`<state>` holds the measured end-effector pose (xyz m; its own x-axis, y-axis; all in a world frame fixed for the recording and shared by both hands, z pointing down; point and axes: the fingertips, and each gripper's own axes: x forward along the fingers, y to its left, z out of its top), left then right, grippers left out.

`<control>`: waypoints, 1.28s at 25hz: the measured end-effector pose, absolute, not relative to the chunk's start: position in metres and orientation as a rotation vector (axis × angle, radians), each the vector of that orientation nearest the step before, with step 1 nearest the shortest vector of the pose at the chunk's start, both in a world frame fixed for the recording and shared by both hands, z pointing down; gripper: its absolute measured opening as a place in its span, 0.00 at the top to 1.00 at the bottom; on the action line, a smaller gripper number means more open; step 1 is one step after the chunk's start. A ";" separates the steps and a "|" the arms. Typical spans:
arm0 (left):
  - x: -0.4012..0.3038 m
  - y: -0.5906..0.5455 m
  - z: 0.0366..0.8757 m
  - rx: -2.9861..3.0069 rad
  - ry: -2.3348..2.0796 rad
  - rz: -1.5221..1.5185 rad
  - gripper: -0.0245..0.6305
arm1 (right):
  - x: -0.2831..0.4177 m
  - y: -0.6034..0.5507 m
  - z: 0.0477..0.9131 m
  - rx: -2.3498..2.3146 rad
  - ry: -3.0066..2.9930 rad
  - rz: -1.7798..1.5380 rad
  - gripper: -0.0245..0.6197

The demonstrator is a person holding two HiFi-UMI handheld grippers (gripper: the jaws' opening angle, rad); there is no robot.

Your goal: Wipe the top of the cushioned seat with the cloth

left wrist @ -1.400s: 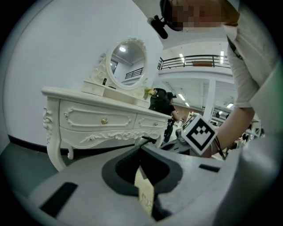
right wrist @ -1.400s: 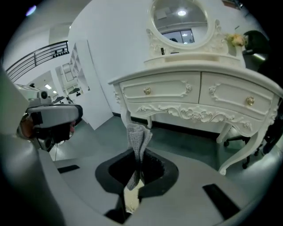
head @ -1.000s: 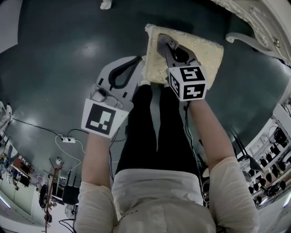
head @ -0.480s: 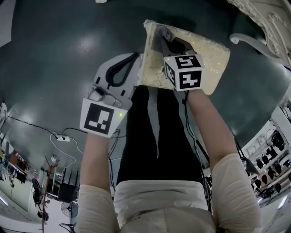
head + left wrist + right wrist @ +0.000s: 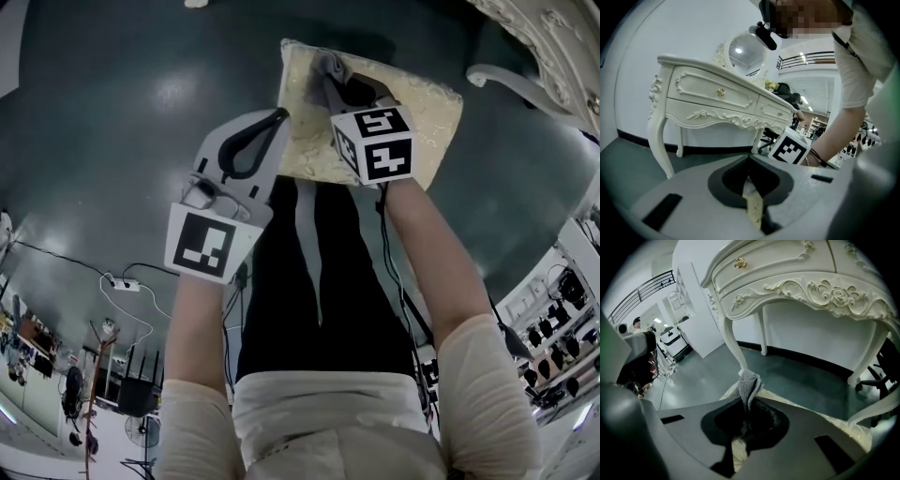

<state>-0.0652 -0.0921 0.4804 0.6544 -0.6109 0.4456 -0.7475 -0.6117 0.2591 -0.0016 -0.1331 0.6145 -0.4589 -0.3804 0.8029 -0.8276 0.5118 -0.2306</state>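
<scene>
The cushioned seat [image 5: 422, 117] is cream and gold and lies at the top of the head view. My right gripper [image 5: 327, 82] is over its left part, shut on a grey knitted cloth [image 5: 330, 66]. In the right gripper view the cloth [image 5: 749, 380] sticks up from the shut jaws of the right gripper [image 5: 748, 401], with the seat [image 5: 855, 432] below. My left gripper [image 5: 279, 116] is shut at the seat's left edge. In the left gripper view, a cream sliver of the seat [image 5: 753, 208] shows through the gap behind the tips of the left gripper [image 5: 749, 161].
A white carved dressing table [image 5: 548, 52] stands right of the seat, its legs and drawers [image 5: 797, 282] close ahead. Its round mirror [image 5: 745, 51] shows on top. The person's black-trousered legs [image 5: 300, 272] are just behind the seat. A power strip and cable [image 5: 127, 284] lie on the floor at left.
My right gripper, with the cloth, has slid a little farther out over the seat. The left gripper's tips now reach the seat's left edge.
</scene>
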 end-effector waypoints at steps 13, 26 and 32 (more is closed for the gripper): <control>-0.013 -0.090 0.487 2.478 -1.011 0.469 0.96 | 0.071 -0.124 0.618 1.037 -2.002 0.832 0.92; 0.043 -0.088 0.490 2.506 -0.964 0.504 0.96 | 0.146 -0.117 0.616 1.150 -1.947 0.850 0.92; 0.066 -0.083 0.488 2.520 -0.926 0.514 0.96 | 0.178 -0.112 0.616 1.193 -1.900 0.867 0.92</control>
<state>0.0658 -0.0829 0.4883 0.7122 -0.5240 0.4671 -0.6733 -0.6980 0.2437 0.1783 -0.1119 0.6161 -0.3127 -0.4399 0.8418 -0.9242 0.3454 -0.1628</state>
